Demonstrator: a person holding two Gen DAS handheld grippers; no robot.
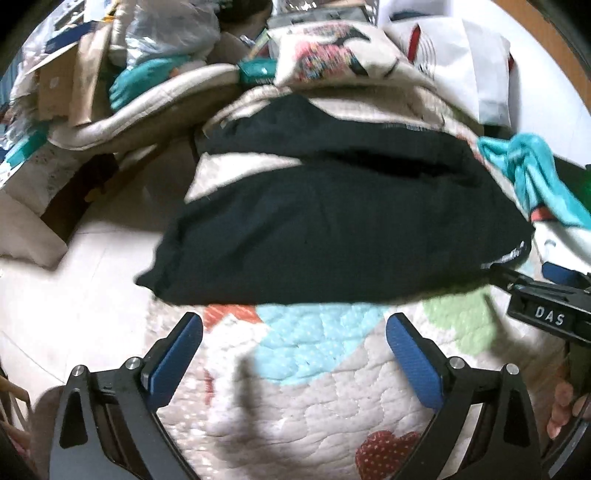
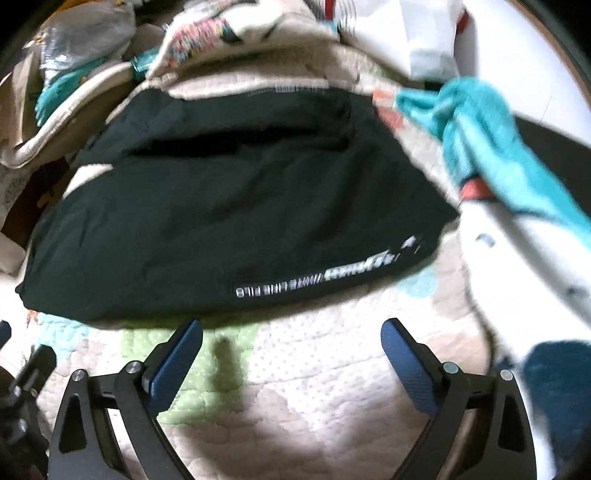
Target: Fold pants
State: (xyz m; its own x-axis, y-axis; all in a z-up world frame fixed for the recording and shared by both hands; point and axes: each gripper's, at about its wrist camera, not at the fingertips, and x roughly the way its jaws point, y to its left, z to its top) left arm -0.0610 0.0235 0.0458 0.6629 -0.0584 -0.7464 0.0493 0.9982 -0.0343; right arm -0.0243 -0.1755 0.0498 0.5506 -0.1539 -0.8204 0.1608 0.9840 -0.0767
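Both hand-held grippers hover over a quilted bedspread [image 1: 295,387] with nothing between their blue pads: the left gripper [image 1: 294,325] has its fingers spread wide at 6 o'clock of its own view, and the right gripper [image 2: 291,332] is spread just as wide at 6 o'clock of the right wrist view. Neither touches the cloth. In the left wrist view, the right gripper's black body, marked "DAS", enters at 3 to 4 o'clock, close to the pants' near right corner, with fingertips of the person's right hand [image 1: 563,406] showing at about 4 o'clock. Black pants [image 1: 332,229] lie across the middle of the spread, folded into a broad, low bundle, with a second dark layer showing behind it toward 12 o'clock. Its near edge runs just beyond the fingertips of both grippers. In the right wrist view, white lettering [image 2: 325,280] runs along the pants' near hem, toward 5 o'clock of the garment. A teal cloth [image 2: 480,136] is bunched at 2 o'clock, just off the pants' far right corner, with white fabric [image 2: 517,258] below it at 3 o'clock. A patterned pillow [image 1: 332,48] sits at 12 o'clock beyond the pants, and a clear plastic bag [image 1: 166,33] lies among clutter at 11 o'clock. Both views are blurred.
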